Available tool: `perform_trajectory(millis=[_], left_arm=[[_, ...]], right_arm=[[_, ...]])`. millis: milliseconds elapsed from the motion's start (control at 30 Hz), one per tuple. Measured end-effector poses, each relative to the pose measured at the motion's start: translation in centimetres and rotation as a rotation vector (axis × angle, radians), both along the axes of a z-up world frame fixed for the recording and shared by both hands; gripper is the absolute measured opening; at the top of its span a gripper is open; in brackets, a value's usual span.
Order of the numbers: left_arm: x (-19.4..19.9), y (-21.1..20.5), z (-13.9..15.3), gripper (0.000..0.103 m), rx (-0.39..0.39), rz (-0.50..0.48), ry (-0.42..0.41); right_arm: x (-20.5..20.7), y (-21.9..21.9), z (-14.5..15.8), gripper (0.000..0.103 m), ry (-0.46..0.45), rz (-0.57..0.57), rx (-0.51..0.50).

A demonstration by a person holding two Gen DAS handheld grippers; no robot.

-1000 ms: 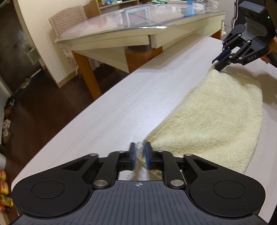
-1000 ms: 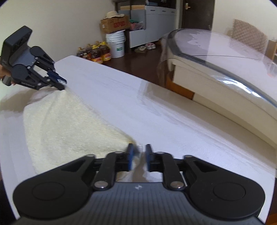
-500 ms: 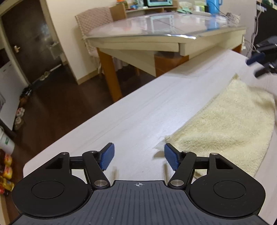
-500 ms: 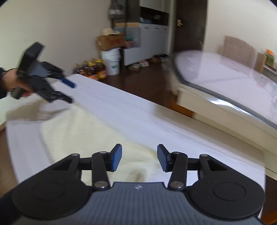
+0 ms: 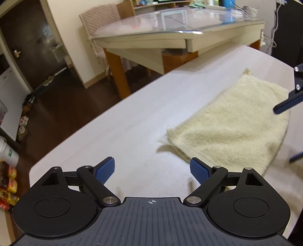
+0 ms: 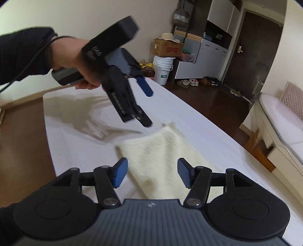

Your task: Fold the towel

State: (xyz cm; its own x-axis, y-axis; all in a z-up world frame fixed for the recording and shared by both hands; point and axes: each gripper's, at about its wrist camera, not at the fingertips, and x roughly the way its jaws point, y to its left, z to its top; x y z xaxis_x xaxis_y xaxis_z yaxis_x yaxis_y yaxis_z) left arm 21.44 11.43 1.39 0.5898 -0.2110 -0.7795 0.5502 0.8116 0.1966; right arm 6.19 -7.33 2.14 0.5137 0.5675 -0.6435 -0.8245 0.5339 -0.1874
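Surface: white table (image 5: 132, 121) with a faint wood-grain pattern, set over a dark wooden floor; its rounded end shows in the right wrist view (image 6: 79, 136).
Left gripper (image 5: 152, 169): jaws spread wide, nothing between the blue pads, hovering above bare tabletop; its right pad (image 5: 198, 171) sits just beside the near corner of the towel without clearly touching it.
Left gripper, other view (image 6: 149, 107): raised above the table and tilted down toward the towel's far corner, fingers parted, gripped by the person's left hand (image 6: 83, 62) in a dark sleeve; its shadow falls on the tabletop beneath.
Right gripper (image 6: 151, 173): jaws spread wide, empty, held over the near part of the towel, which shows between the two blue pads.
Right gripper, other view (image 5: 291, 98): only a dark finger and some linkage enter at the right edge, above the towel's right side.
Towel (image 5: 231, 121): cream, fluffy, lying flat on the table, folded over on itself so a layered edge shows at the near corner; free of both grippers. In the right wrist view (image 6: 161, 149) it runs away from the camera to a slightly lifted far corner.
Beyond the table: glass-topped dining table (image 5: 170, 24) on wooden legs, with a quilted chair (image 5: 100, 17) behind it.
Far wall: white bucket (image 6: 162, 70), cardboard box (image 6: 166, 49) with a hat on top, white cabinet (image 6: 204, 58), dark door (image 6: 253, 51) and shoes on the floor.
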Motion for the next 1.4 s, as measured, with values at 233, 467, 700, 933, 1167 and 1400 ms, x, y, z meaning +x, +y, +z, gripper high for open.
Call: perform_trajectory(millis=[233, 467, 700, 933, 1167, 1400], left_arm=[[-0.7, 0.4, -0.4, 0.093, -0.022, 0.009, 0.003], [-1.9, 2.0, 0.1, 0.098, -0.042, 0.029, -0.033], [-3.0, 4.1, -0.1, 0.1, -0.084, 0.05, -0.036], [-4.0, 5.7, 0.0, 0.1, -0.098, 0.049, -0.047], [-7.8, 5.7, 0.3, 0.1, -0.058, -0.151, -0.182], [-12.3, 2.5, -0.3, 0.1, 0.009, -0.492, -0.282]], right_arm=[[-1.0, 3.8, -1.5, 0.061, -0.079, -0.009, -0.082], [-1.0, 5.3, -3.1, 0.055, -0.153, -0.033, -0.142], [-1.2, 8.1, -5.2, 0.048, -0.242, 0.005, -0.239], [-1.1, 11.8, -7.8, 0.031, -0.409, 0.042, -0.405], [-0.8, 11.9, -7.2, 0.01, -0.347, 0.072, -0.324], [-0.9, 4.5, -0.7, 0.01, -0.004, 0.11, 0.014]])
